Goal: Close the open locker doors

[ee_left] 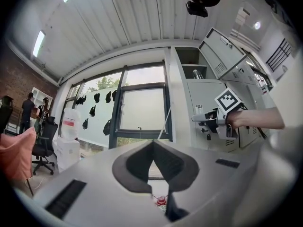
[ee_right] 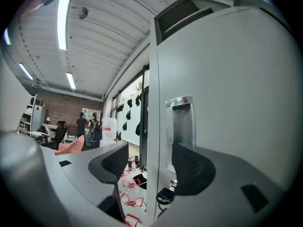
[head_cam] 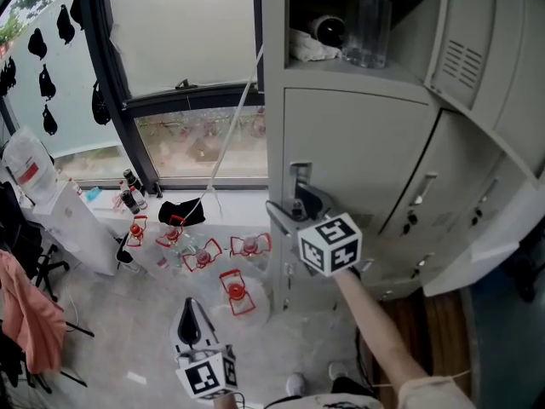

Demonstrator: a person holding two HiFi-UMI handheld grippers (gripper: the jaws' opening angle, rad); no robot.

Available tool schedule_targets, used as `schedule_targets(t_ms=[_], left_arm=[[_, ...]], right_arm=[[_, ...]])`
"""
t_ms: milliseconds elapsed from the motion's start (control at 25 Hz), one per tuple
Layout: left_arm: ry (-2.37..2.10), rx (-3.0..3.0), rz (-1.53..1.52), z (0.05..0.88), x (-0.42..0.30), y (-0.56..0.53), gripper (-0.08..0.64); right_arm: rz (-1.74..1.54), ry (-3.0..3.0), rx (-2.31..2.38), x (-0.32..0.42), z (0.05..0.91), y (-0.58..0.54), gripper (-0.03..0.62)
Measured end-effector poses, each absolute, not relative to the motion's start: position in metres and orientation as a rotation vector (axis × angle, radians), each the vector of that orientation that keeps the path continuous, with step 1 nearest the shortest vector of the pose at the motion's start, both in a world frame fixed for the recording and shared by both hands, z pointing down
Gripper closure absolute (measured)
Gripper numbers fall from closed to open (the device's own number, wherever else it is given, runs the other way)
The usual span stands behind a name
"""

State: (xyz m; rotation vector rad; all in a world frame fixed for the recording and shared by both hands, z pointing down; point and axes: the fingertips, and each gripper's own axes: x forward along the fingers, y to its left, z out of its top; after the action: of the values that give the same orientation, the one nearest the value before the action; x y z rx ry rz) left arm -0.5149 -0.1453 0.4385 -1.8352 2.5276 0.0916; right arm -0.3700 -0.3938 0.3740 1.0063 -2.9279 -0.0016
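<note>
The left claw [head_cam: 189, 313] hung low in front of the person, its jaws pressed together with nothing between them, pointing level toward the window [head_cam: 183, 32]. Ahead of it, the right claw [head_cam: 302, 204] reached out on a bare forearm [head_cam: 375, 331] to the grey locker [head_cam: 274, 100]. Its jaws stood apart and straddled the locker's left front corner. One jaw was out beside the locker's side wall. The other was in front of the middle locker door [head_cam: 358, 143], close to its metal handle [head_cam: 300, 177]. That door lay flat against its frame.

Above it, a compartment stood open and held a clear plastic bottle [head_cam: 368, 24] and a white cloth [head_cam: 311, 48]. To the right, an upper door [head_cam: 464, 41] and a lower door [head_cam: 502, 228] were swung outward. Far below, bottles in red carriers [head_cam: 238, 292] stood on the floor [head_cam: 102, 331].
</note>
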Motion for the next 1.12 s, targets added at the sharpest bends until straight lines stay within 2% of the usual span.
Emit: schedule_targets(t_ms=[240,480,840,1120], left_arm=[[2.492,-1.85,0.132,0.418,-0.487,-0.158,0.555],[2.348,-1.958,0.159,0.391,-0.428,-0.189,0.555],[1.947,-2.113,0.257,0.274,-0.281,-0.259,0.555],[1.704,-2.175,0.363,0.199,-0.177,-0.273,0.555]], right_arm=[[-0.148,-2.93,0.98,-0.352,0.361,-0.374,0.319],[-0.276,-3.06,0.915,-0.301,0.313,-0.331,0.319],[-0.439,-3.088,0.999,-0.157,0.249,-0.292,0.319],[-0.641,-3.088,1.082,-0.053,0.19,-0.257,0.31]])
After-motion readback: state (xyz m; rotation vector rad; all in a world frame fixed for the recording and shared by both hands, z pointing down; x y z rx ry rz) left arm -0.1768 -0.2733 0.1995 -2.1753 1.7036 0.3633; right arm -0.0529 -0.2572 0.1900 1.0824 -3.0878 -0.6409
